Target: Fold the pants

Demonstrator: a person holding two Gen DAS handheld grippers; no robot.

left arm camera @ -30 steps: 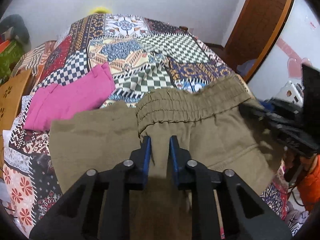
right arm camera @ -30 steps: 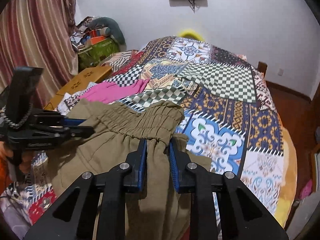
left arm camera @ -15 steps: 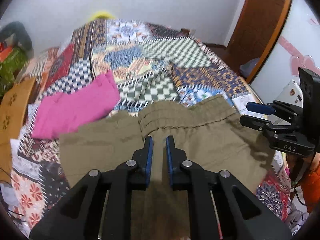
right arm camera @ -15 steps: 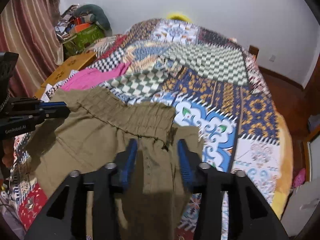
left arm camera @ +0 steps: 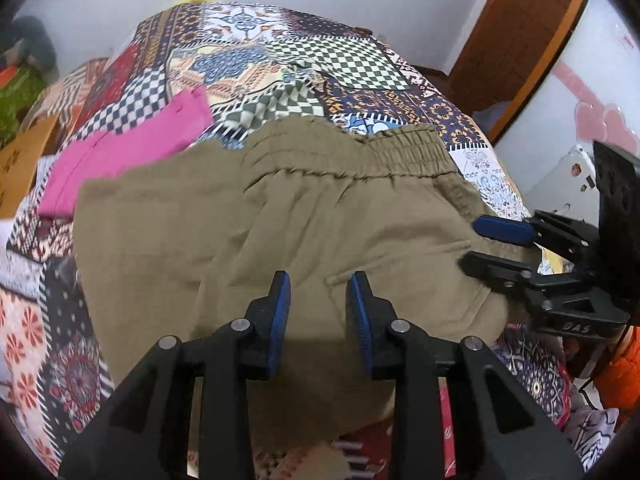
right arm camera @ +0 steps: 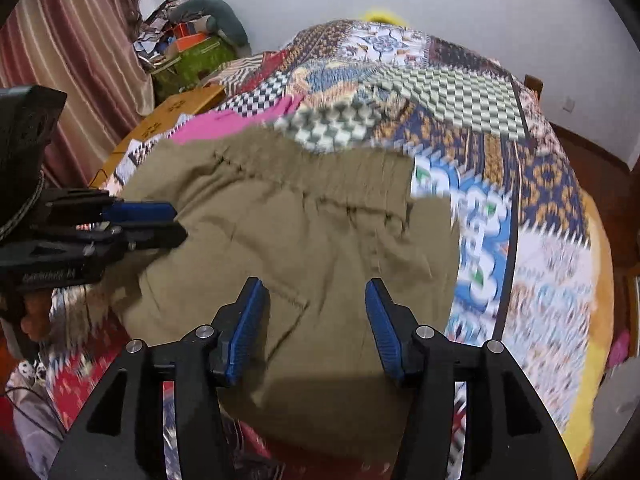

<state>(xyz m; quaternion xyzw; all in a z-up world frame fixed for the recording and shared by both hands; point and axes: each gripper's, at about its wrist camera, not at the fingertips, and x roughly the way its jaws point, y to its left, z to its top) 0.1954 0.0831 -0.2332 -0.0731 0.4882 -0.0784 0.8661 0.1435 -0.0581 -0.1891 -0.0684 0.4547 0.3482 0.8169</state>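
The olive pants [left arm camera: 312,216] lie flat on the patchwork bed, elastic waistband [left arm camera: 400,152] toward the far side, folded over their legs. My left gripper [left arm camera: 320,284] is open and empty, hovering just above the pants' near part. My right gripper [right arm camera: 314,292] is open wide and empty above the pants [right arm camera: 288,232]. The right gripper shows at the right of the left wrist view [left arm camera: 480,244]; the left gripper shows at the left of the right wrist view [right arm camera: 172,222].
A folded pink garment [left arm camera: 132,148] lies on the bedspread [left arm camera: 320,60] left of the pants. A cardboard box [right arm camera: 176,112] and a clutter pile [right arm camera: 192,44] stand beside the bed's left side. A wooden door [left arm camera: 516,40] is at the right.
Both grippers let go of the waistband and opened, the right one first. The pants dropped flat onto the bed and both grippers drew back toward the near edge.
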